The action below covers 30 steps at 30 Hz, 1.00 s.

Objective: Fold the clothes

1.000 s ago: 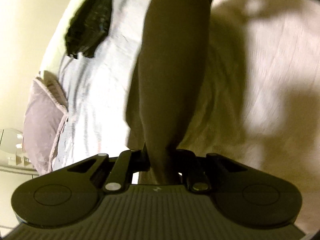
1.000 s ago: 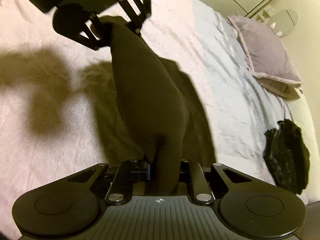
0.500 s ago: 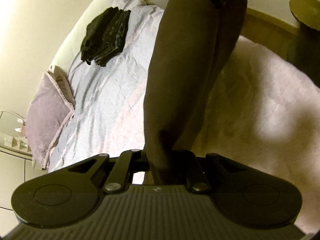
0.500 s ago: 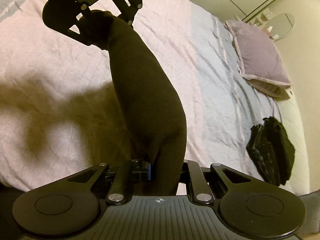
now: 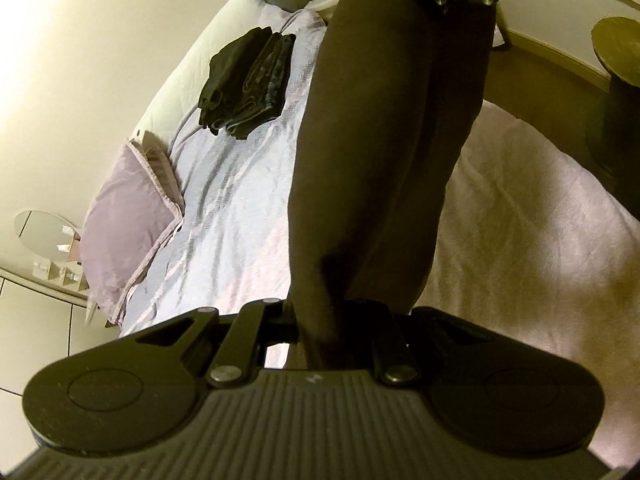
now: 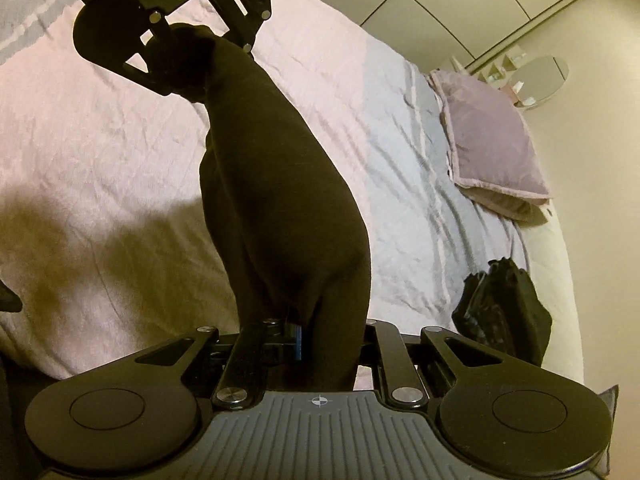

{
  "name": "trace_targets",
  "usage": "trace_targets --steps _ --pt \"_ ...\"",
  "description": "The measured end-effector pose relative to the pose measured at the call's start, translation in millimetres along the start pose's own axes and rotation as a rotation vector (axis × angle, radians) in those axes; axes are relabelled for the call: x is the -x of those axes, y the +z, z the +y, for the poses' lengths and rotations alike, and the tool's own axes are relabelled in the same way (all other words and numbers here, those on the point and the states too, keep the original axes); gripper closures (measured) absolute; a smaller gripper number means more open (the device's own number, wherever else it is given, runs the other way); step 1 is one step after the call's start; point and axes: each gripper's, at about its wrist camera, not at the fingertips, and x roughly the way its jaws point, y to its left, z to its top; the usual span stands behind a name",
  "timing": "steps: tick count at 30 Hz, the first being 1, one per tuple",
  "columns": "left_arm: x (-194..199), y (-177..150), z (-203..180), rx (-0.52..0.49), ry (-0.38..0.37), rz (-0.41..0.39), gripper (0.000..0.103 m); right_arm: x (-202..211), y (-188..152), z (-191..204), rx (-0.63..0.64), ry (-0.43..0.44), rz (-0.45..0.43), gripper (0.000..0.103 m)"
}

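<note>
Dark brown cloth garment [image 5: 384, 160], pinched by left gripper [image 5: 320, 320] and right gripper [image 6: 332, 336], probably needs level, taut lowering onto the pink bedspread [image 6: 100, 140].

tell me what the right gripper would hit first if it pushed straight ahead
The dark garment it already grips, stretched ahead of the right gripper; beyond that, probably the left gripper holding its far end, though depth is unclear.

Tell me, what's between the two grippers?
The dark garment hangs stretched between the left gripper and the right gripper, jaws of each shut on an end, above the bed. The right wrist view shows it.
</note>
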Motion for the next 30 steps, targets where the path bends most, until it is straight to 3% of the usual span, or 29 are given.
trace_targets --steps 18,24,30 --pt "18.1 8.8 -19.1 0.014 -0.036 -0.008 0.093 18.6 -14.5 1.6 0.017 0.029 0.042 0.09" --pt "14.4 34.4 -24.7 -0.009 -0.053 -0.023 0.093 26.2 -35.6 -7.7 -0.02 0.041 0.066 0.09" --pt "-1.8 80.9 -23.7 -0.037 -0.055 -0.031 0.093 30.0 -69.1 -33.5 -0.058 0.038 0.076 0.09"
